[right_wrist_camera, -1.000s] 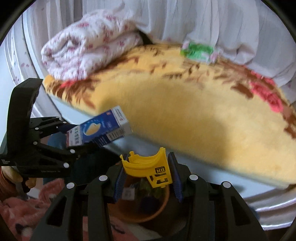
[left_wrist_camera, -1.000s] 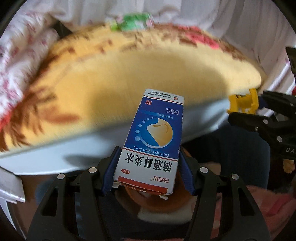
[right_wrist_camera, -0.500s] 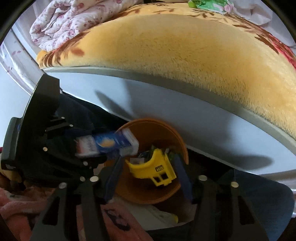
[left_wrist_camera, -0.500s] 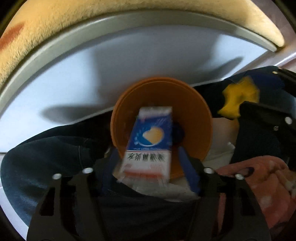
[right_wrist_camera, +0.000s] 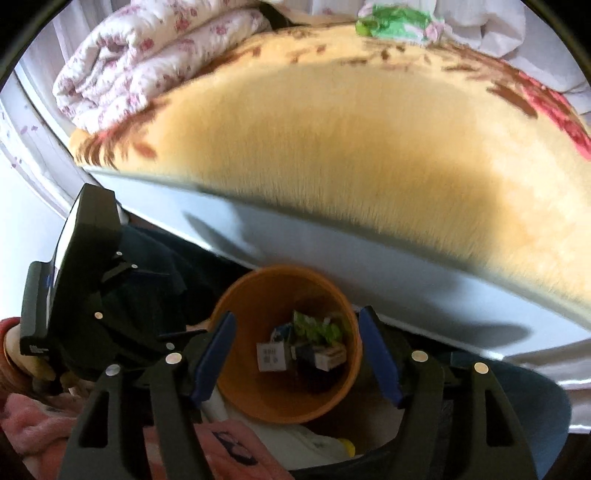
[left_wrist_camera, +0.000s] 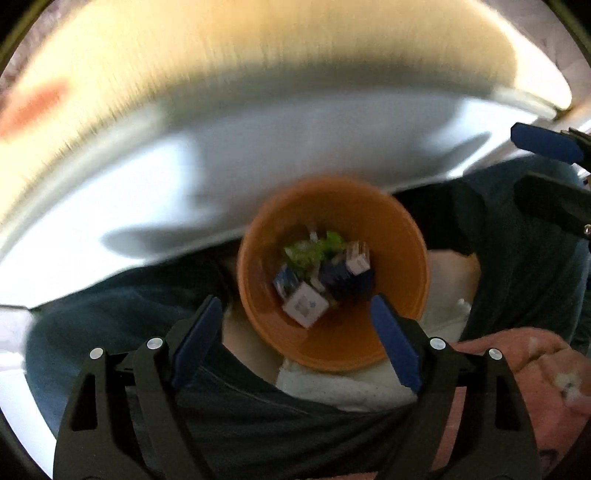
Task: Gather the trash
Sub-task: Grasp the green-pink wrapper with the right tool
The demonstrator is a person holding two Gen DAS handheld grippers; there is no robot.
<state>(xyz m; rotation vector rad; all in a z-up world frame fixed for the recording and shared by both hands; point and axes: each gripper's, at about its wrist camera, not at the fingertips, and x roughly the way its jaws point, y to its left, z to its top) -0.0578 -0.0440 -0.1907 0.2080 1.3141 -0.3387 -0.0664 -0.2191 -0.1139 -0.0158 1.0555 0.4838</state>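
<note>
An orange bin [left_wrist_camera: 406, 266] stands below the bed edge, also in the right wrist view [right_wrist_camera: 240, 306]. Inside lie several pieces of trash: a white and blue box [left_wrist_camera: 306, 305], green wrapping [left_wrist_camera: 314, 251] and small cartons [right_wrist_camera: 271, 356]. My left gripper [left_wrist_camera: 295, 332] is open and empty above the bin's near rim. My right gripper [right_wrist_camera: 297, 354] is open and empty, also over the bin. The left gripper's black body [right_wrist_camera: 74, 295] shows at the left of the right wrist view.
A yellow plush blanket [right_wrist_camera: 351, 140] covers the bed above the bin. A folded floral quilt [right_wrist_camera: 147, 62] lies at the far left and a green packet [right_wrist_camera: 395, 22] at the back. Dark blue cloth [left_wrist_camera: 110, 332] and pink fabric [left_wrist_camera: 517, 369] surround the bin.
Both grippers dropped over the bin and opened. The blue medicine box left the left gripper and the yellow piece left the right one. The box now lies in the bin.
</note>
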